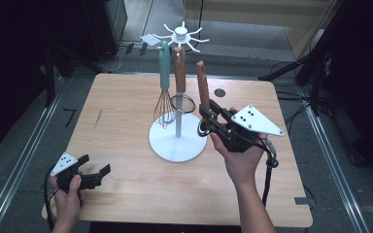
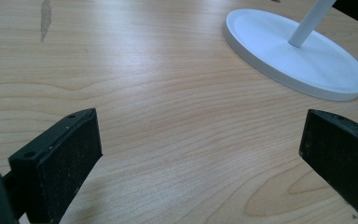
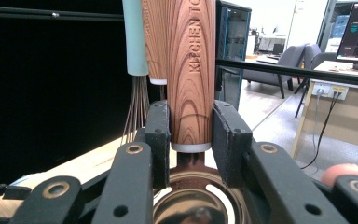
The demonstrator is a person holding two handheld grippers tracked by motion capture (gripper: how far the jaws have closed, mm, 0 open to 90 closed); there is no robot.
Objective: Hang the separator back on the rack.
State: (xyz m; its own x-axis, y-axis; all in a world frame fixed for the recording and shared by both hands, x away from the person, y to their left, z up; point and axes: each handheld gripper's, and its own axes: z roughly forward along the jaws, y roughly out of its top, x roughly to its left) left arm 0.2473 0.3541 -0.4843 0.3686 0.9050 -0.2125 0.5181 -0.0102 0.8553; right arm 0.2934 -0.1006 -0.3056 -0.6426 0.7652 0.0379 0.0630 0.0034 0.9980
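Observation:
A white utensil stand (image 1: 177, 141) rises from a round base, with a crown of hooks (image 1: 180, 34) on top. From it hang a teal-handled whisk (image 1: 164, 97) and a wooden-handled utensil (image 1: 179, 73). My right gripper (image 1: 206, 119) is shut on a second wooden-handled utensil (image 1: 203, 82), held upright just right of the pole. In the right gripper view the pads (image 3: 158, 126) press the lower end of that handle (image 3: 191, 70), with its shiny metal head (image 3: 196, 200) below. My left gripper (image 1: 94, 165) rests open at the table's near left, with bare wood between its fingers (image 2: 70, 154).
The stand's base (image 2: 303, 56) lies ahead and to the right of the left gripper. The wooden table (image 1: 126, 116) has a dark round mark (image 1: 219, 92) at the back right. Metal rails and cables run along the floor on both sides.

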